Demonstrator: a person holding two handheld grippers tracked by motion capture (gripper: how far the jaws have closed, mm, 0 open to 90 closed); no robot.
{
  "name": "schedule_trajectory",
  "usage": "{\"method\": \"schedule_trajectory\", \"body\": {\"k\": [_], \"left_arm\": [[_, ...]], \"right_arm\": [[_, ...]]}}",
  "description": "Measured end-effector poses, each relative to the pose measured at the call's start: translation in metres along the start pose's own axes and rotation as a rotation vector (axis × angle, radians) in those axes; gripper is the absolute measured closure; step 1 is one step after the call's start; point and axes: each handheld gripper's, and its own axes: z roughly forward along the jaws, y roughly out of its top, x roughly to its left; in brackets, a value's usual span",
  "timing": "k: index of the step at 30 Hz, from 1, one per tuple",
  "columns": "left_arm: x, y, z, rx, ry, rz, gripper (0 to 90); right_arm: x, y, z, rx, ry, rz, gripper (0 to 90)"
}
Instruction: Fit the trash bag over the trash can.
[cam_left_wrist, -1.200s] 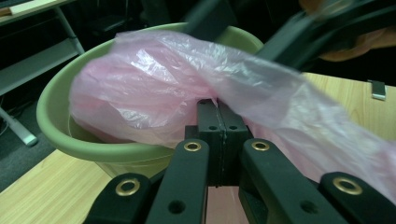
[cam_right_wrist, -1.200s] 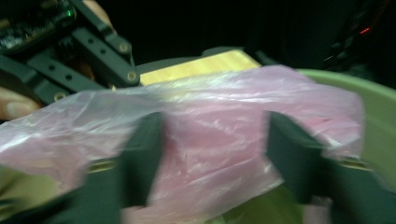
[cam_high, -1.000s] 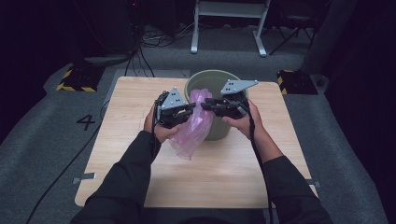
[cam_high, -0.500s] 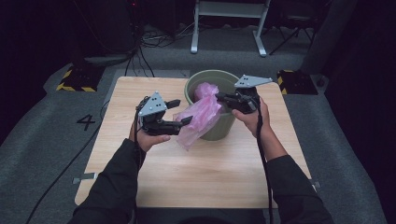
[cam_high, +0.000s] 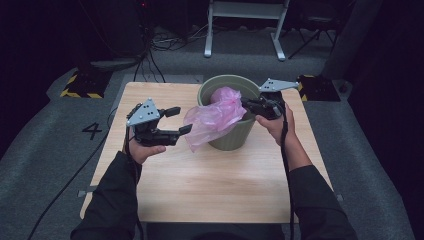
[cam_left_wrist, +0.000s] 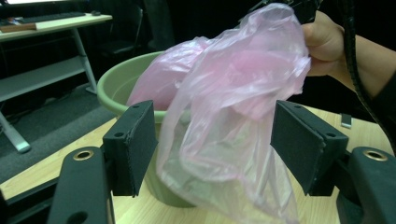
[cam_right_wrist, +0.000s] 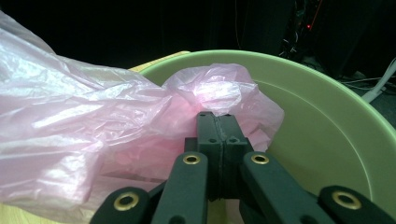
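Since a moment ago, our left gripper (cam_high: 181, 120) has let go of the pink bag (cam_high: 215, 117) and slid left; its jaws have just opened and touch nothing. Farther off, our right gripper (cam_high: 246, 104) pinches the bag tight, draping it over the green bucket's (cam_high: 235, 139) rim.

Counted on site:

One pink plastic bag (cam_high: 216, 119), draped over the bin rim. One green bin (cam_high: 235, 137). One wooden table (cam_high: 215, 185). Two handheld grippers: left gripper (cam_high: 179, 120), right gripper (cam_high: 246, 103). Two hands, one per gripper. Two grey three-cornered plates, one atop each gripper. Two yellow-and-black striped blocks on the floor behind the table. One white metal stand further back.
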Motion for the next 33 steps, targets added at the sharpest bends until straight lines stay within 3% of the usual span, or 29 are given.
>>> {"method": "schedule_trajectory", "body": {"k": [2, 7, 10, 12, 14, 16, 17, 21, 23, 27, 30, 33], "left_arm": [[0.005, 0.002, 0.000, 0.015, 0.012, 0.010, 30.8], [0.021, 0.008, 0.006, 0.022, 0.003, -0.031, 30.5], [0.024, 0.008, 0.017, 0.029, 0.014, -0.007, 32.9], [0.028, 0.006, 0.028, 0.032, -0.041, -0.028, 34.2], [0.027, 0.006, 0.037, 0.050, -0.046, -0.023, 35.3], [0.025, 0.006, 0.043, 0.058, -0.062, -0.006, 44.5], [0.024, 0.007, 0.046, 0.061, -0.071, 0.008, 49.1], [0.017, 0.007, 0.051, 0.067, -0.069, 0.074, 81.3], [0.014, 0.007, 0.053, 0.063, -0.055, 0.084, 89.3], [0.012, 0.006, 0.057, 0.064, -0.050, 0.068, 89.9], [0.010, 0.006, 0.060, 0.078, -0.041, 0.064, 90.0], [0.008, 0.006, 0.062, 0.084, -0.040, 0.067, 90.0]], "right_arm": [[-0.001, -0.001, 0.000, 0.003, 0.011, 0.001, 90.0], [-0.001, -0.001, 0.001, 0.006, 0.009, -0.012, 90.0], [-0.001, -0.001, 0.002, 0.001, 0.026, -0.018, 90.0], [-0.001, -0.001, 0.003, 0.003, 0.026, -0.017, 90.0], [-0.001, -0.002, 0.003, 0.002, 0.029, -0.013, 90.0], [-0.002, -0.002, 0.003, 0.005, 0.029, -0.010, 89.9], [-0.002, -0.002, 0.002, 0.004, 0.029, -0.009, 88.4], [-0.004, -0.004, -0.002, -0.006, -0.008, -0.003, 80.0], [-0.003, -0.005, -0.006, -0.022, 0.004, -0.006, 76.7], [-0.002, -0.008, -0.016, -0.031, -0.017, -0.020, 65.3], [0.000, -0.009, -0.026, -0.048, -0.065, -0.026, 49.6], [0.003, -0.009, -0.040, -0.077, -0.057, -0.023, 42.0]]}}
